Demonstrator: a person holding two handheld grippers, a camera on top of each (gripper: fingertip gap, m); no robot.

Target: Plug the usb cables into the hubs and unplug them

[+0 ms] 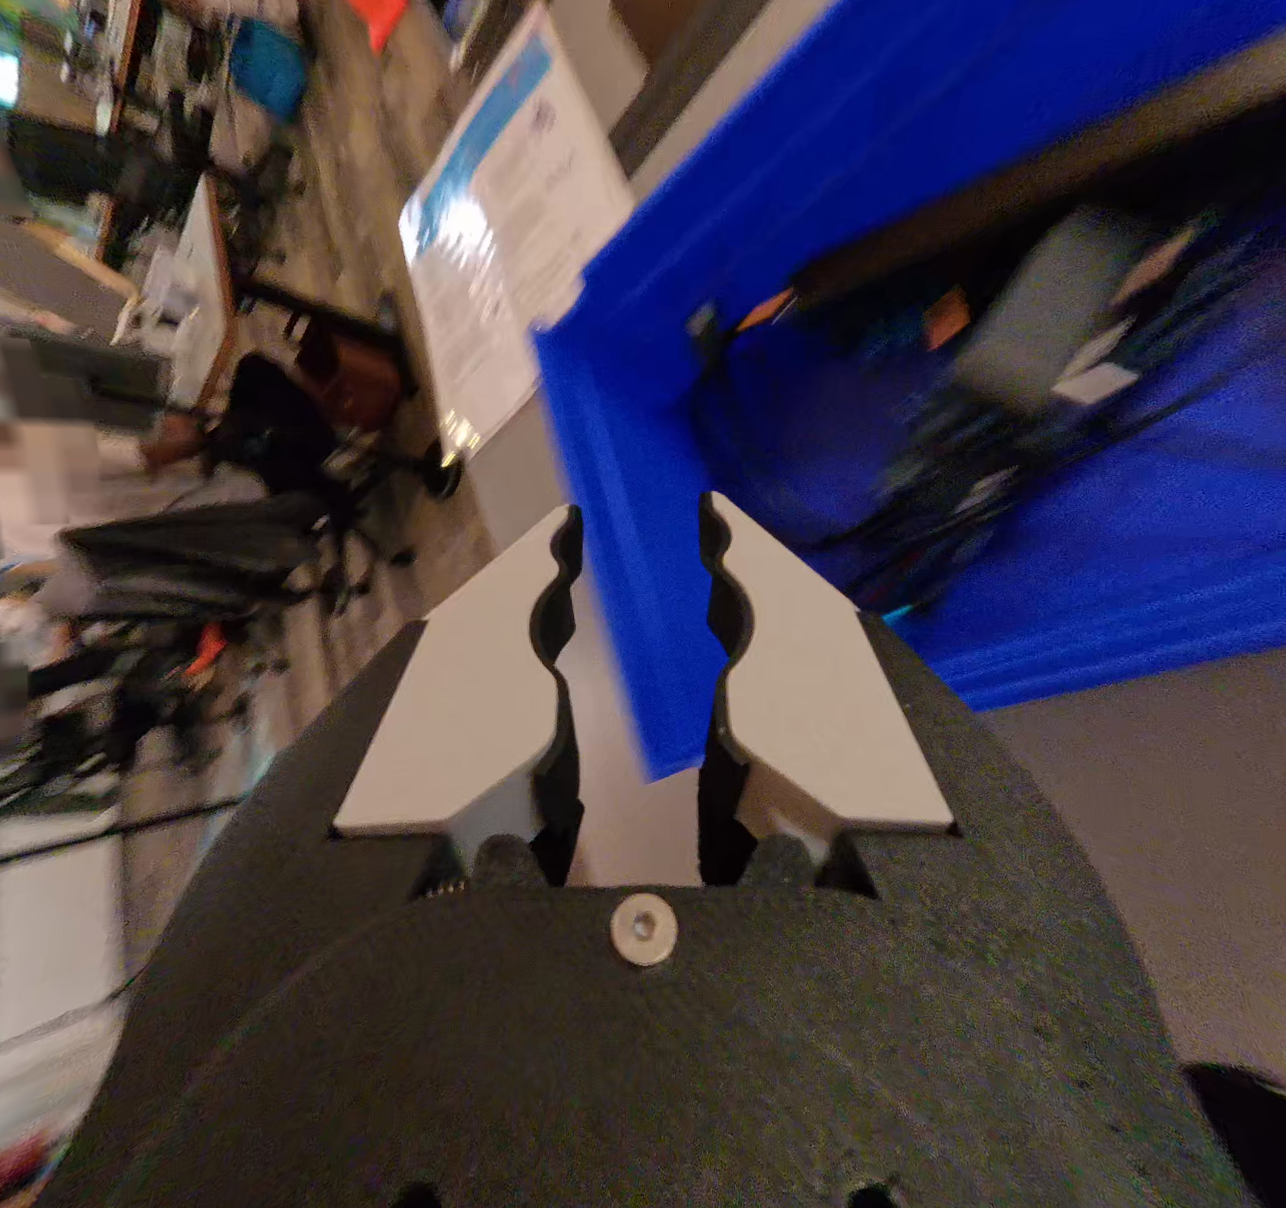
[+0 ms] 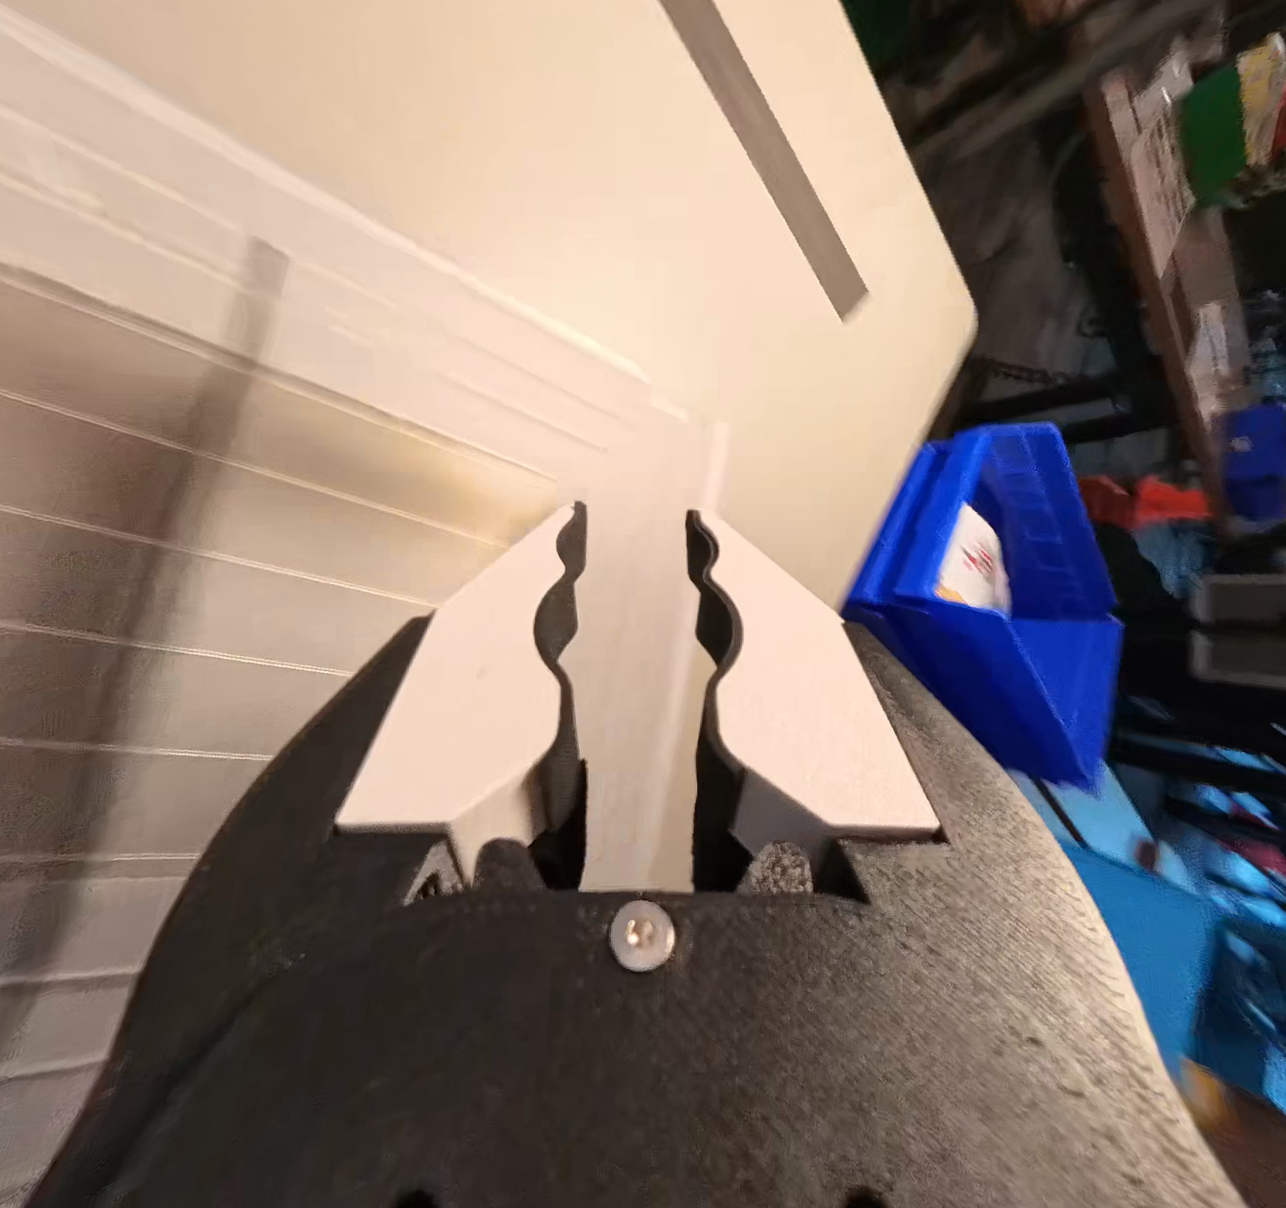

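Blue bin (image 1: 974, 214): large, tilted, blurred; holds dark cables and grey hub-like items, indistinct.
Small blue bin (image 2: 1009, 674): right of the right hand-held gripper, apart.
Left hand-held gripper (image 1: 640, 514): parted, empty, bin corner beyond.
Right hand-held gripper (image 2: 634, 514): parted, empty, facing a cream panel (image 2: 487, 166).

Bin (image 2: 988, 611) right of tabletop (image 2: 557, 166); packet (image 2: 974, 562) inside bin.
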